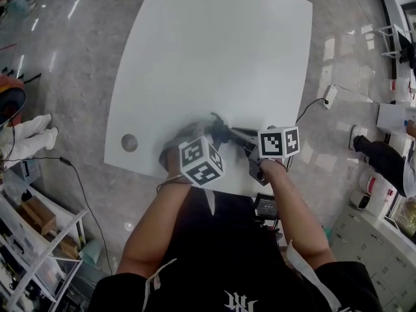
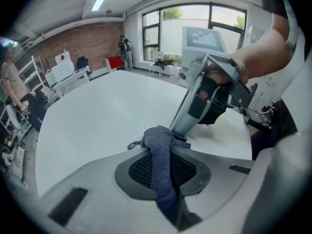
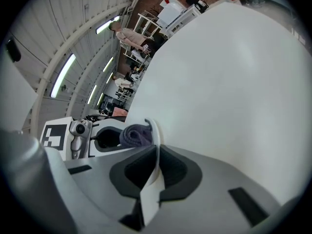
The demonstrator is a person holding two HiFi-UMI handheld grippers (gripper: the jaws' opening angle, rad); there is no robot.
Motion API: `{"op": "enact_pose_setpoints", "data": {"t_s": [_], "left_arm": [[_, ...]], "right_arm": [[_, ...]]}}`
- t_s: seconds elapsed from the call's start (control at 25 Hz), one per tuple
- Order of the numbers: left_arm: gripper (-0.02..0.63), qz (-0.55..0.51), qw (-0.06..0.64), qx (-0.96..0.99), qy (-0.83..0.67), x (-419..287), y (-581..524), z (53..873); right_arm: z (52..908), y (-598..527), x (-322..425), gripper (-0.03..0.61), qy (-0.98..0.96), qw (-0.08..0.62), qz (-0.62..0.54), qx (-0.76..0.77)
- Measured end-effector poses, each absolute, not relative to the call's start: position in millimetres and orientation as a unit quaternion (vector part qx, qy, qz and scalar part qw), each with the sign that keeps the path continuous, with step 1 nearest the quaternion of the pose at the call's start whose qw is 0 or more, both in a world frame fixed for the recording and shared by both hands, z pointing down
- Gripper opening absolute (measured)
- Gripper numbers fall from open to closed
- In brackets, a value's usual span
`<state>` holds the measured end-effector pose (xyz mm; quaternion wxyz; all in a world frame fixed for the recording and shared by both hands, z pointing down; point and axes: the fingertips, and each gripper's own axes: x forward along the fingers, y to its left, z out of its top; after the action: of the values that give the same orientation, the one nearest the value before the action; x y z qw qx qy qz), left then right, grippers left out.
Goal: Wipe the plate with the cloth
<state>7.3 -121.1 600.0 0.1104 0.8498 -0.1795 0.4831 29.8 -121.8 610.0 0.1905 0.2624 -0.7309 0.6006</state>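
The grey-blue cloth (image 2: 160,152) is pinched between the jaws of my left gripper (image 2: 163,147), and its bunched end sticks out past the tips. My right gripper (image 3: 155,152) is shut on the rim of a white plate (image 3: 152,179), which shows edge-on as a thin white strip. In the right gripper view the cloth (image 3: 136,135) lies against the plate's left face, with the left gripper (image 3: 100,139) behind it. Both grippers meet over the near edge of the white table (image 1: 214,51). In the left gripper view the right gripper (image 2: 197,99) comes in from the right behind the cloth.
A round hole (image 1: 129,142) sits in the table's near left corner. A power strip (image 1: 330,96) and its cable lie on the floor to the right. Shelves (image 1: 39,239) stand at lower left. People (image 2: 10,82) stand far off in the room.
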Motion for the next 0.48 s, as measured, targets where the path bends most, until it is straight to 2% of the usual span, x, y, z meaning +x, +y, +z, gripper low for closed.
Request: {"op": "enact_pose_setpoints", "data": {"t_s": [0.28,0.48], "left_arm": [[0.051,0.484,0.126,0.829,-0.25,-45,-160,592],[0.05,0.502,0.144,0.812,-0.26,-80,-124,590]], "right_arm": [[608,-122,32,0.02,-0.733,0.19,0.597,0.265],[609,-123,34,0.02,-0.732,0.188,0.598,0.266]]}}
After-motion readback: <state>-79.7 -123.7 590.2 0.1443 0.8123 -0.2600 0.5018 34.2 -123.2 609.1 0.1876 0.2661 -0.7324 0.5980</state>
